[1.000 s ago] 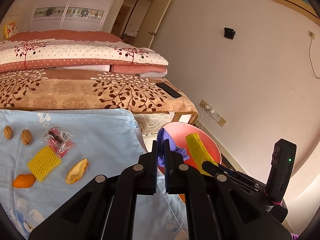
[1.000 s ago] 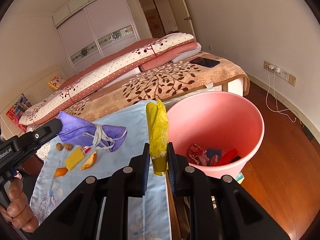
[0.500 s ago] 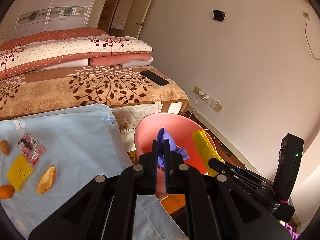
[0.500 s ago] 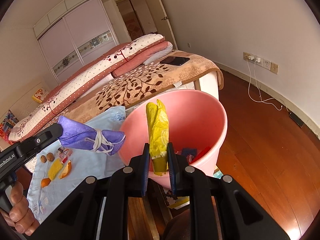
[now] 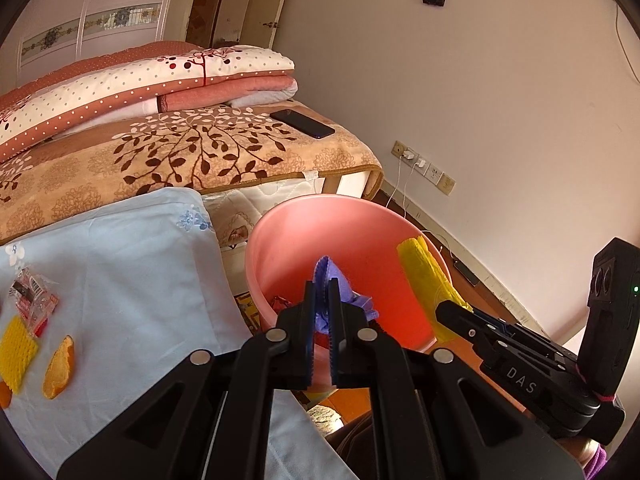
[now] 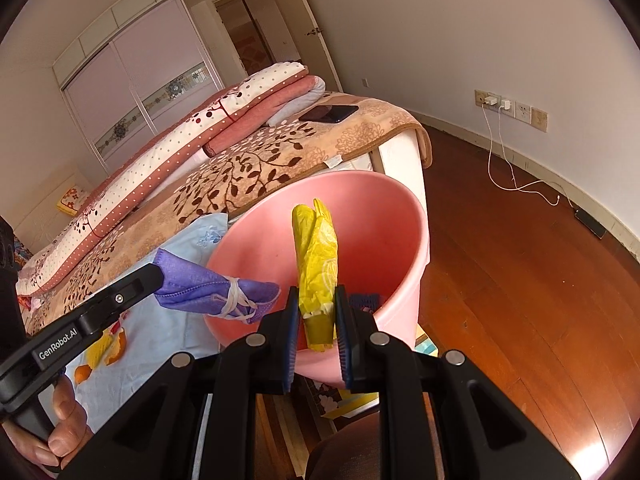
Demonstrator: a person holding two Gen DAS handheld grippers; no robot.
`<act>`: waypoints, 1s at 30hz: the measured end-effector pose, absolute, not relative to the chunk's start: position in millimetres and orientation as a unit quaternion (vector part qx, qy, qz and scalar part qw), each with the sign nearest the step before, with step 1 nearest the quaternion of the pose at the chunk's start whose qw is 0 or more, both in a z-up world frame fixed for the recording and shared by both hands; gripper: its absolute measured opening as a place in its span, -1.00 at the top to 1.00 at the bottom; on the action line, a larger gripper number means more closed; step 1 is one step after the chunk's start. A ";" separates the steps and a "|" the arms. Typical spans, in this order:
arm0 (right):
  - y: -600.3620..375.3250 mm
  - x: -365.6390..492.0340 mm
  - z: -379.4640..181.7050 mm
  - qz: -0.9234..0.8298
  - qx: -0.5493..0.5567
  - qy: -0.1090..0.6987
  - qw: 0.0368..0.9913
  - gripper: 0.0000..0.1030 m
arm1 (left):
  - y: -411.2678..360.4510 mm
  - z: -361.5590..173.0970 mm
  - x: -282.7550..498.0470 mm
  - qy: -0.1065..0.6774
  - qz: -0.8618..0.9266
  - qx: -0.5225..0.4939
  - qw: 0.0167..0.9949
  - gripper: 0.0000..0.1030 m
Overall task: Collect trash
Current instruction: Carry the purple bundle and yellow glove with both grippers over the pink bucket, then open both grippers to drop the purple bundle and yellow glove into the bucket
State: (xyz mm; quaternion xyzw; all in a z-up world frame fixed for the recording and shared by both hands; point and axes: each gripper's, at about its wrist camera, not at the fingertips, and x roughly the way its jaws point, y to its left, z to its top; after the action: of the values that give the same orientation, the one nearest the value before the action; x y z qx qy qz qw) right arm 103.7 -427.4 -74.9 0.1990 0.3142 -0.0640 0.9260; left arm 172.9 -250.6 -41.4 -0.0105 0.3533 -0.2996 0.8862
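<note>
A pink bucket (image 5: 320, 216) (image 6: 400, 216) stands on the floor between the bed and the cloth-covered table. My left gripper (image 5: 322, 292) is shut on a folded purple face mask (image 5: 326, 276) (image 6: 208, 286), held over the bucket's near rim. My right gripper (image 6: 317, 300) is shut on a crumpled yellow wrapper (image 6: 316, 252) (image 5: 424, 272), which stands upright above the bucket's mouth. Some red and blue scraps (image 6: 364, 300) lie inside the bucket, mostly hidden. On the light blue cloth (image 5: 120, 264) lie orange peel (image 5: 60, 368), a yellow foam net (image 5: 16, 350) and a clear red wrapper (image 5: 34, 300).
A bed with a leaf-patterned blanket (image 5: 192, 152) runs behind the bucket, with a dark phone (image 5: 302, 123) on it. Wall sockets with a white charger cable (image 6: 504, 160) sit at the right. Wooden floor (image 6: 520, 300) spreads right of the bucket. A hand (image 6: 60, 432) grips the left gripper's handle.
Both grippers have moved from the cloth toward the bucket and lower, carrying the mask and the yellow wrapper. The bucket now looms larger and sits right beneath them.
</note>
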 end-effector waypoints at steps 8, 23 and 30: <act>-430.8 106.7 -80.4 -0.065 0.203 0.317 0.924 0.69 | -258.4 -48.2 174.1 0.357 -0.299 -0.003 0.885 0.84; -430.5 109.3 -85.3 -0.075 0.202 0.316 0.924 0.63 | -250.4 -51.9 175.0 0.376 -0.302 -0.023 0.876 0.51; -427.6 109.0 -87.0 -0.081 0.201 0.322 0.922 0.36 | -245.0 -50.4 171.3 0.375 -0.303 -0.029 0.876 0.51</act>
State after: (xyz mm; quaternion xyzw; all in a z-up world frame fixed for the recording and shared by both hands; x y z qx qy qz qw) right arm 109.0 -427.6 -87.0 0.2008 0.3221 -0.0810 0.9216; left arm 171.3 -245.0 -50.4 -0.0293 0.3745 -0.3034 0.8757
